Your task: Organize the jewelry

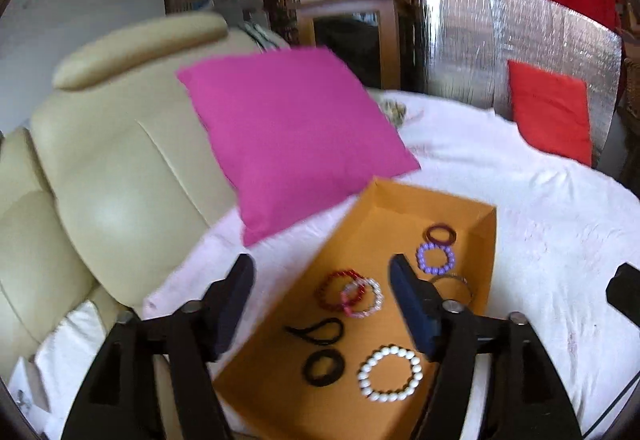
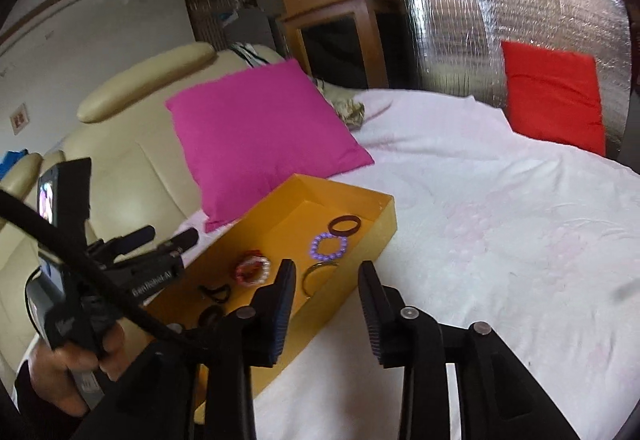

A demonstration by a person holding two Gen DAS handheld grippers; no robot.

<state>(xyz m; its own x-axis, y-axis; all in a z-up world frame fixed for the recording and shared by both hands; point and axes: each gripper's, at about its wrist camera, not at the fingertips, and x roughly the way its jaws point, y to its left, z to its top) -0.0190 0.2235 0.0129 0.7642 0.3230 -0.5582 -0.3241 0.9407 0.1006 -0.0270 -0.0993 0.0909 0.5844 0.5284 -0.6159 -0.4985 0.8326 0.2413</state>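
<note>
Orange card forms the shallow tray (image 1: 362, 224) that lies on a white bedcover (image 1: 540, 240), seen first from the left wrist. The left gripper (image 1: 322, 304) hangs above the tray with its jaws spread wide and nothing between them. Inside the tray, a dark maroon ring (image 1: 440, 234) sits near the far right corner, with a purple bead bracelet (image 1: 435, 259) just beside it on the near side. A thin metal bangle (image 1: 456, 282) lies against the right wall. Toward the middle, a red bead bracelet (image 1: 334, 286) and a pink-white bead bracelet (image 1: 366, 298) overlap. Nearer the front edge lie a black hair tie (image 1: 318, 332), a black ring (image 1: 323, 367) and a white bead bracelet (image 1: 389, 372). A magenta cushion (image 1: 292, 135) leans on the cream sofa back (image 1: 120, 167) beyond the tray's far left corner, and a red cushion (image 1: 552, 111) stands at the bedcover's far right edge.

From the right wrist, the right gripper (image 2: 327, 304) hovers over the tray's right wall (image 2: 352, 268), its jaws partly parted and empty. The maroon ring (image 2: 344, 224), purple bracelet (image 2: 329, 246) and bangle (image 2: 318, 272) line that wall inside. At lower left, a hand (image 2: 76, 360) holds the left gripper's handle; its fingers are hard to make out here.
</note>
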